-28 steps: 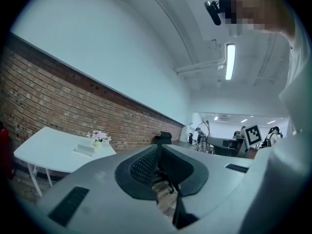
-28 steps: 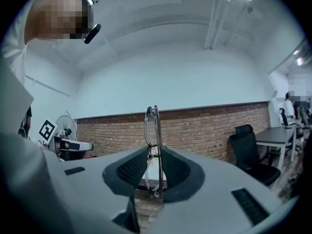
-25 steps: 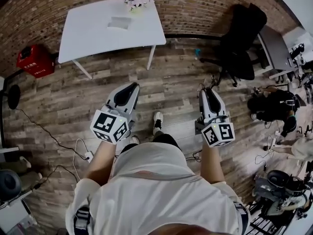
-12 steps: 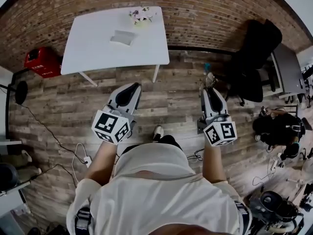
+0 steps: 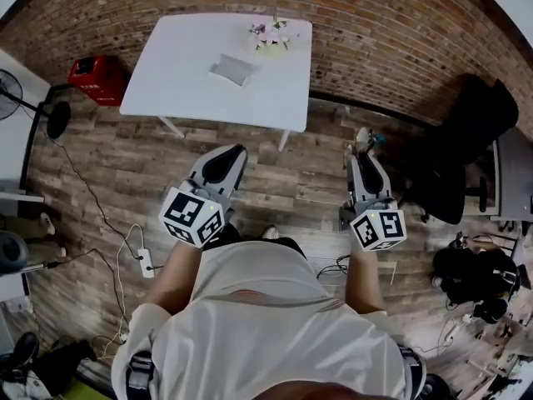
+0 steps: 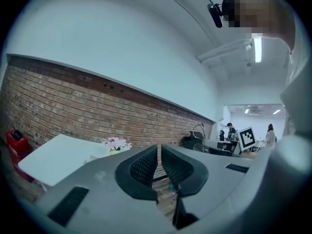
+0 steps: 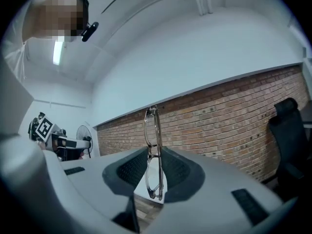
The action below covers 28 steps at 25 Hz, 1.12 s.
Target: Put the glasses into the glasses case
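Note:
A grey glasses case (image 5: 231, 69) lies on the white table (image 5: 183, 82) at the top of the head view, beside a small bunch of flowers (image 5: 271, 36). Both grippers are held level over the wooden floor, short of the table. My right gripper (image 5: 361, 154) is shut on the folded clear-framed glasses (image 7: 152, 130), which stand upright between its pads (image 7: 178, 167) and stick out above them. My left gripper (image 5: 236, 150) is shut, with only a thin slit between its pads (image 6: 146, 165) and nothing in them. The table (image 6: 53, 155) shows at the left of the left gripper view.
A red box (image 5: 98, 80) and a floor fan (image 5: 54, 115) stand left of the table. A black office chair (image 5: 475, 140) is at the right by the brick wall (image 5: 400, 48). A power strip (image 5: 143, 263) with cables lies on the floor at the left.
The person has walked on with both grippers: the table and case now sit nearer and further right in the head view. The chair has slid right. The grip on the glasses is unchanged.

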### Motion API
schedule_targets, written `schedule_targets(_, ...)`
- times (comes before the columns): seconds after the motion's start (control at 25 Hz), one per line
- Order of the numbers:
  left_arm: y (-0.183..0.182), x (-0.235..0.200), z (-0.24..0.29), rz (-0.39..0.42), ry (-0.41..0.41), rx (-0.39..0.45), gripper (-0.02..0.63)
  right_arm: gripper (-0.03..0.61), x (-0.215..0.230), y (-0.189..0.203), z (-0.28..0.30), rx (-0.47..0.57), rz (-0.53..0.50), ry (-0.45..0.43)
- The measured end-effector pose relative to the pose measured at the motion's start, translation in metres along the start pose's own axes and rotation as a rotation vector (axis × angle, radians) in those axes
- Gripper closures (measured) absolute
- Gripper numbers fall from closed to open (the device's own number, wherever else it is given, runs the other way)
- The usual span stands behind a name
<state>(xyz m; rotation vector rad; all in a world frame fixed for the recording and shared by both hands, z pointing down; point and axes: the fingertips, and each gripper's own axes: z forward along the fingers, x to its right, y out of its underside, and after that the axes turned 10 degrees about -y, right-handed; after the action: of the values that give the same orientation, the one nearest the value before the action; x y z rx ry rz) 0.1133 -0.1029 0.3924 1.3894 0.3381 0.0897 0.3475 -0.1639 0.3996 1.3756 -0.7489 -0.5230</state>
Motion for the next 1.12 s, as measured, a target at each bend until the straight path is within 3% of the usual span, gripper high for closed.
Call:
schedule_targets(0.28,-0.006,-0.067,0.013,-0.017,-0.121,0.008,0.58,0.437,-0.008,0.014,0.083,-0.032,0.014,-0.125)
schedule_targets(0.52,-0.015,-0.14,0.036,-0.042,-0.138,0.036,0.58,0.437,-0.022,0.011,0.159,-0.046,-0.02,-0.152)
schedule_targets(0.84,-0.061,-0.251,0.072,-0.042,-0.15,0.092,0.58,0.437,-0.052,-0.022,0.286,-0.05,-0.086,-0.204)
schedule_targets(1.12,-0.062,-0.336,0.078,-0.042,-0.198,0.073,0.58,0.437,-0.078,-0.005,0.379,-0.119,-0.094,-0.276)
